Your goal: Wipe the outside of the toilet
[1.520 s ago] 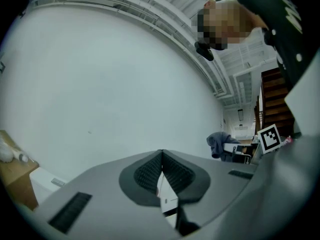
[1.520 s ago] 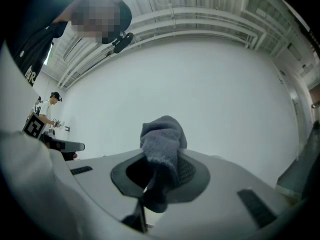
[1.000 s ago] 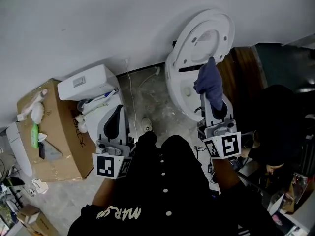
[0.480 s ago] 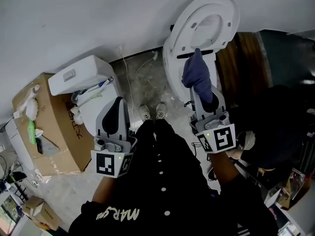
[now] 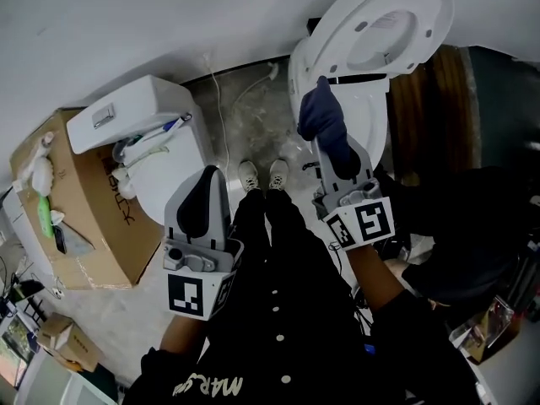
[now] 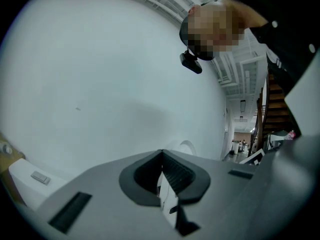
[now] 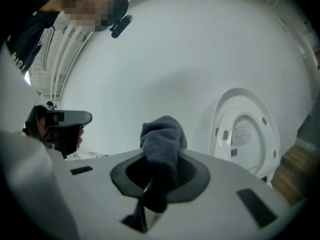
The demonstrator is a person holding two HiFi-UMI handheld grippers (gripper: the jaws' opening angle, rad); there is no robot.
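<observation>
- Since the toilet stands against the wall with its lid raised, its outside is probably best wiped from the top down, leaving the curved flanks for last.
- Right gripper: jaws pinching the cloth, held over the bowl's left side. Whether it touches cannot be told. It should press with fabric, not plastic.
- Left gripper: jaws pressed together on nothing, held well aside, where it should keep clear.
- Dark blue cloth: bunched beyond the jaw tips. A firm pinch should prevent slipping.
</observation>
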